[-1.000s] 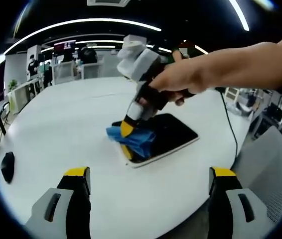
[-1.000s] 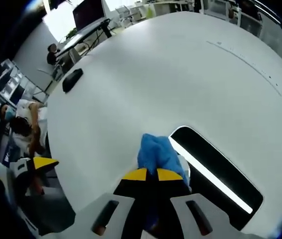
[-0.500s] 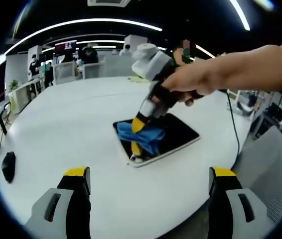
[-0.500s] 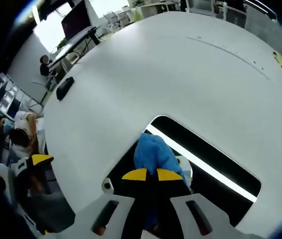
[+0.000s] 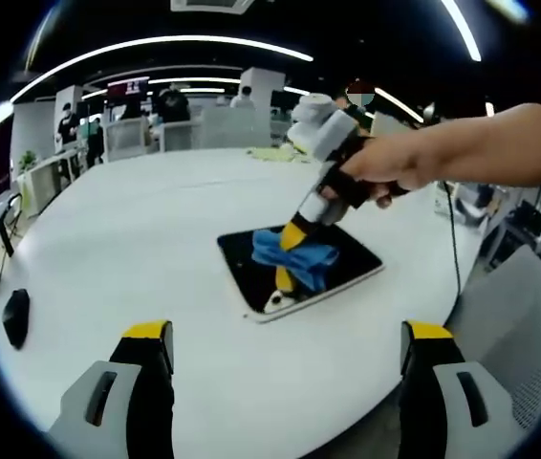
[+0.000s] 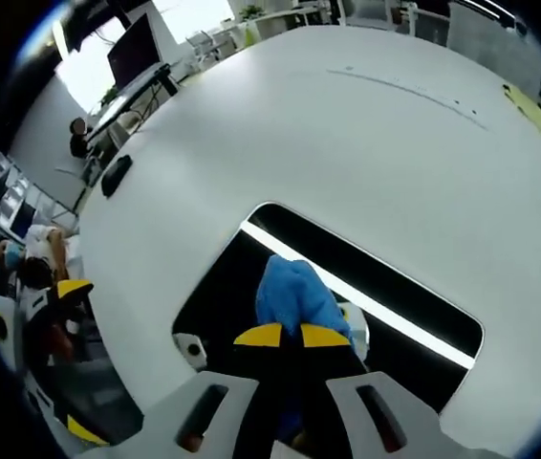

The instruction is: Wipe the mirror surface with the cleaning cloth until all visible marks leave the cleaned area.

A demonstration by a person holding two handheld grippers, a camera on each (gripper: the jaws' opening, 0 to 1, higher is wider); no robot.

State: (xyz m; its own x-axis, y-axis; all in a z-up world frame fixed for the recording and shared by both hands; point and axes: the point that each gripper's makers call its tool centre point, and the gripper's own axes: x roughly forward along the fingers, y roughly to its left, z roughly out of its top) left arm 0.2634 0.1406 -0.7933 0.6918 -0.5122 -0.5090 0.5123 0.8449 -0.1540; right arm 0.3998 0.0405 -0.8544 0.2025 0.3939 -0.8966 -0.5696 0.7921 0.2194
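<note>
A dark rectangular mirror (image 5: 347, 256) with rounded corners and a thin pale border is seen lying flat on the white counter (image 5: 137, 239), turned at an angle to the counter's edge. A long bright strip of light is reflected across its glossy surface in the right gripper view (image 6: 347, 277). A blue cleaning cloth (image 5: 299, 258) is bunched into a crumpled wad and is pressed against the glass near the middle of the mirror. In the right gripper view the cloth (image 6: 292, 295) is seen gripped between the yellow-tipped jaws of the right tool (image 6: 285, 335), its free end spread forward onto the dark surface.
</note>
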